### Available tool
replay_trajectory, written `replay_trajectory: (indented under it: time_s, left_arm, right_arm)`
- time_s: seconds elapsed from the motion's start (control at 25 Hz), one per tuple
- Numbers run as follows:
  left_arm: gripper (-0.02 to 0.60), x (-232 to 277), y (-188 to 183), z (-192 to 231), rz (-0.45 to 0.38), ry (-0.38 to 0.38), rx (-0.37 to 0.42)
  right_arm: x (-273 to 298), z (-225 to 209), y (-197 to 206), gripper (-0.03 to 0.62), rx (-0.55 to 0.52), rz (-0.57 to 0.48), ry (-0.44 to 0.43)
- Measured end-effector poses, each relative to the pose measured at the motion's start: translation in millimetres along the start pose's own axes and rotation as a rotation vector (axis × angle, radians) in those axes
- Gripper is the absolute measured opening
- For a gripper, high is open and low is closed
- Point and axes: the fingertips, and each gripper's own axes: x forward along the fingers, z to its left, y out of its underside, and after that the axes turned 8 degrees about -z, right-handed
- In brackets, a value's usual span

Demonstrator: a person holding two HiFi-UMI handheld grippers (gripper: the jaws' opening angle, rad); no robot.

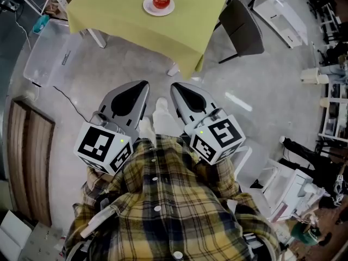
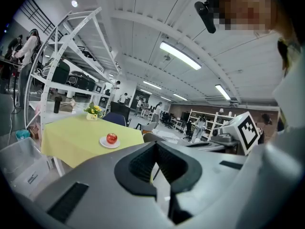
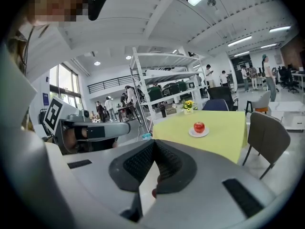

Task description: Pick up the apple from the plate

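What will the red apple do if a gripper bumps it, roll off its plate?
It would probably roll: the apple is round and sits loose on a shallow white plate. Its skin looks shiny, so it may be slippery to pinch. It looks firm, so it likely won't squash.

It is a big open lab hall: tall white metal shelf racks [image 3: 164, 73], long ceiling tube lights [image 2: 180, 55], grey concrete floor [image 1: 261, 83], far work desks with people.
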Motion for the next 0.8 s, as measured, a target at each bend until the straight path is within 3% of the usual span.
replay_trajectory:
  time_s: [0.28, 0.8]
  left_arm:
    - [0.008, 43.1, -4.2, 22.2, 0.012, -0.003, -0.006]
    - [0.008, 136.9, -43.8, 56.7, -0.03, -0.046, 0.013]
  right_arm:
    - [25.4, -40.0, -6.0, -0.003, 0.019, 0.013, 0.007]
    - [79.4, -123.7, -53.7, -0.003, -0.005, 0.019, -0.041]
